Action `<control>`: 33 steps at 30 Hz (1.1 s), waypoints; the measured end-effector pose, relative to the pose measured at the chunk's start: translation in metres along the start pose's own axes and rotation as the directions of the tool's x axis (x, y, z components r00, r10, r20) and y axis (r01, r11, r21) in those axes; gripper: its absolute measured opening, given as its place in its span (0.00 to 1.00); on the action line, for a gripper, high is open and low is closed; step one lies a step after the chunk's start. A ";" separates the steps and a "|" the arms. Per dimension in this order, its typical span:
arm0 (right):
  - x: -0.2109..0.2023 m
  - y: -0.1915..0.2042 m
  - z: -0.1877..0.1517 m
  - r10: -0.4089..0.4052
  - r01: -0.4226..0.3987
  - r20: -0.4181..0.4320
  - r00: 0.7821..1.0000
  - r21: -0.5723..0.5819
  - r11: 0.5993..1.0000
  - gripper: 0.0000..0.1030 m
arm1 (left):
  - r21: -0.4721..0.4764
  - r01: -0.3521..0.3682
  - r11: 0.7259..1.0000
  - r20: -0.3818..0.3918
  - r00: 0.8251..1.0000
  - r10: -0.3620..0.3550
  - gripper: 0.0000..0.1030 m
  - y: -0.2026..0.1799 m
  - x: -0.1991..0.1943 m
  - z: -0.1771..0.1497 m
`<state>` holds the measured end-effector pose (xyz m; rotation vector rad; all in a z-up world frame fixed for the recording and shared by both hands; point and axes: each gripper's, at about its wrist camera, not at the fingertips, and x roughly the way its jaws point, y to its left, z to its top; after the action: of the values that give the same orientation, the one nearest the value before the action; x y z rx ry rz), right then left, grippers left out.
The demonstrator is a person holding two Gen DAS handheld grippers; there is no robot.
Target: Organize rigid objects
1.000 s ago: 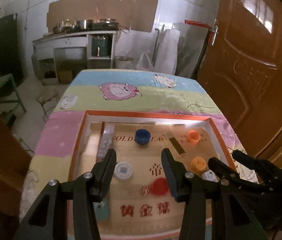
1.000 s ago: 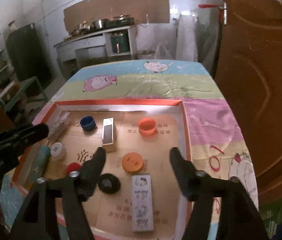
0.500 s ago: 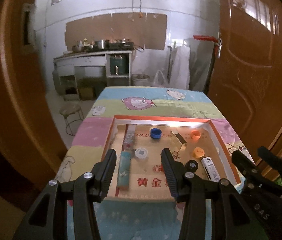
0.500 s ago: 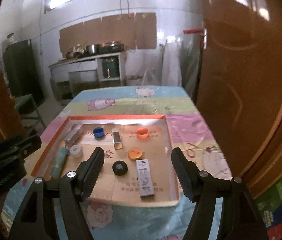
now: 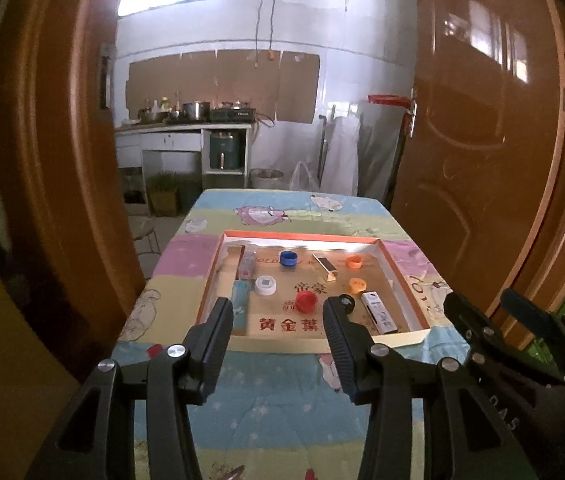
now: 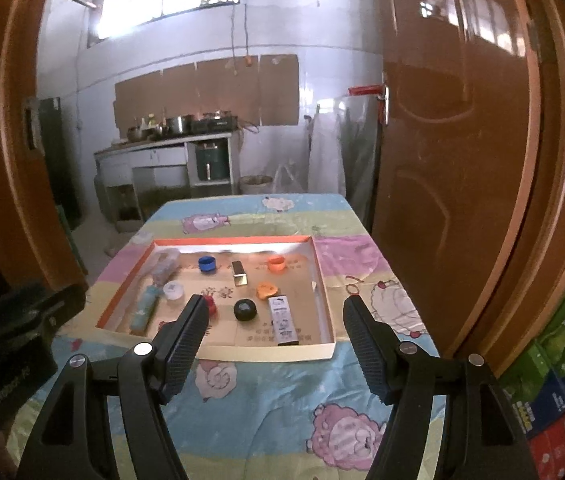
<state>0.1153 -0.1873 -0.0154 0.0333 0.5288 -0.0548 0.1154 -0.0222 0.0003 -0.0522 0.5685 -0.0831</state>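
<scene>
An orange-rimmed cardboard tray (image 5: pixel 302 236) (image 6: pixel 324 288) lies on the table. In it are a blue cap (image 5: pixel 288 258) (image 6: pixel 207 263), a white cap (image 5: pixel 265 285) (image 6: pixel 173 291), a red cap (image 5: pixel 305 302) (image 6: pixel 211 305), two orange caps (image 5: pixel 353 261) (image 5: pixel 357 285), a black cap (image 6: pixel 245 309), a gold box (image 5: pixel 325 266) (image 6: pixel 239 273), a white stick-shaped box (image 5: pixel 379 314) (image 6: pixel 282 319) and a teal tube (image 5: pixel 239 305) (image 6: pixel 144 306). My left gripper (image 5: pixel 278 310) and right gripper (image 6: pixel 274 308) are open, empty, and held back from the tray's near edge.
The table wears a cartoon sheep cloth (image 6: pixel 266 396). Brown doors (image 5: pixel 482 152) (image 5: pixel 42 160) flank it on both sides. A kitchen counter (image 5: pixel 186 128) with pots stands at the far wall. Coloured cartons (image 6: pixel 558 368) are stacked at the right.
Both grippers have pulled back and up from over the tray, so the whole tray and table now show. Both stay open and empty.
</scene>
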 end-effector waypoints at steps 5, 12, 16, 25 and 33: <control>-0.025 0.006 -0.004 -0.016 0.016 0.022 1.000 -0.008 1.000 0.69 | 0.015 -0.015 1.000 0.025 1.000 0.015 0.45 -0.001 -0.026 -0.010; -0.052 0.008 -0.015 -0.024 0.025 0.034 0.999 -0.021 0.999 0.69 | 0.011 -0.021 1.000 0.042 0.999 0.021 0.45 -0.002 -0.050 -0.020; -0.064 0.007 -0.019 -0.019 0.020 0.037 0.999 -0.024 1.000 0.69 | 0.013 -0.022 1.000 0.046 0.999 0.021 0.45 -0.004 -0.060 -0.025; -0.090 0.007 -0.026 -0.001 0.002 0.049 0.999 -0.029 1.000 0.69 | 0.028 -0.043 0.999 0.074 0.996 0.041 0.45 -0.009 -0.083 -0.033; -0.110 0.008 -0.036 0.009 -0.006 0.063 0.998 -0.039 0.999 0.69 | 0.025 -0.051 0.998 0.091 0.995 0.048 0.45 -0.007 -0.098 -0.038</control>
<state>0.0026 -0.1732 0.0098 -0.0041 0.4666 -0.0383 0.0124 -0.0210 0.0213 -0.0155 0.4773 -0.0398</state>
